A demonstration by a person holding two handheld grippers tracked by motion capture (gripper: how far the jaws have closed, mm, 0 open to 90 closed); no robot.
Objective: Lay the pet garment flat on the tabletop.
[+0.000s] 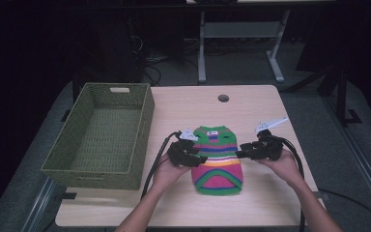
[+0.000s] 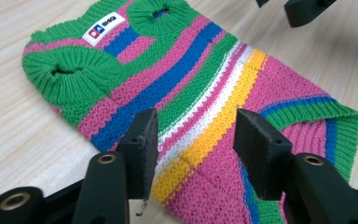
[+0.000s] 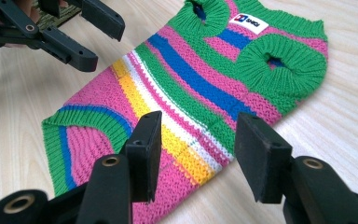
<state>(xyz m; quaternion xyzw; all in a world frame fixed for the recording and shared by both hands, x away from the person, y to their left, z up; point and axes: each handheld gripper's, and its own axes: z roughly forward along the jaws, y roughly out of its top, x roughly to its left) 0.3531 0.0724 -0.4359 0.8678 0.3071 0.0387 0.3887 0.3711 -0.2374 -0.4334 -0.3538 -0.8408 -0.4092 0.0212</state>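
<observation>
left gripper view: jaws apart above striped sweater (image 2: 200,93), holding nothing

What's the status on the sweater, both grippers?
Left gripper open at sweater's left edge. Right gripper open at its right edge. Sweater flat on table, unheld. Basket clear.

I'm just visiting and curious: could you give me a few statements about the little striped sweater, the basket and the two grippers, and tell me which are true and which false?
1. The striped sweater lies flat on the table. True.
2. The green basket holds the sweater. False: the basket holds nothing; the sweater lies beside it.
3. The left gripper and the right gripper flank the sweater. True.
4. Both grippers clamp the sweater. False: their jaws stand open.
</observation>
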